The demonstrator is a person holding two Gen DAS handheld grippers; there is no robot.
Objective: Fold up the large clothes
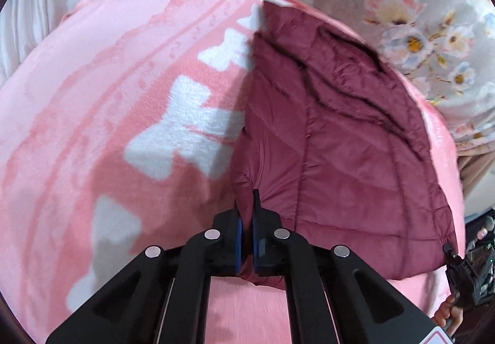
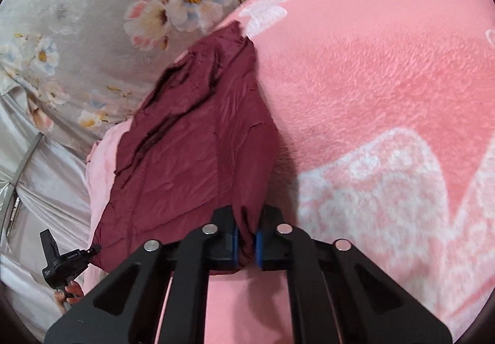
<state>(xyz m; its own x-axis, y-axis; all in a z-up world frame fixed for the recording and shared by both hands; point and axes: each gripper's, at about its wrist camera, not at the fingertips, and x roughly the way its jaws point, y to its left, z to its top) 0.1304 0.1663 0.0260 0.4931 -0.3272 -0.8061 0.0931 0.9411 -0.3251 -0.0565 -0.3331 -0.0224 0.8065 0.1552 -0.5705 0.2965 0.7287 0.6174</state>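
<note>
A maroon quilted jacket (image 1: 340, 143) lies on a pink fleece blanket (image 1: 108, 96). My left gripper (image 1: 246, 238) is shut on the jacket's near left corner. In the right wrist view the same jacket (image 2: 191, 139) stretches away from me, and my right gripper (image 2: 246, 243) is shut on its near right corner. Each gripper shows small in the other's view, at the jacket's far bottom corner: the right one in the left wrist view (image 1: 454, 254), the left one in the right wrist view (image 2: 92, 249).
The pink blanket (image 2: 371, 81) has white patterns and covers the bed. A grey floral sheet (image 1: 402, 3) lies beyond the jacket, also in the right wrist view (image 2: 92, 19). Shiny grey fabric (image 2: 46, 183) hangs at the left.
</note>
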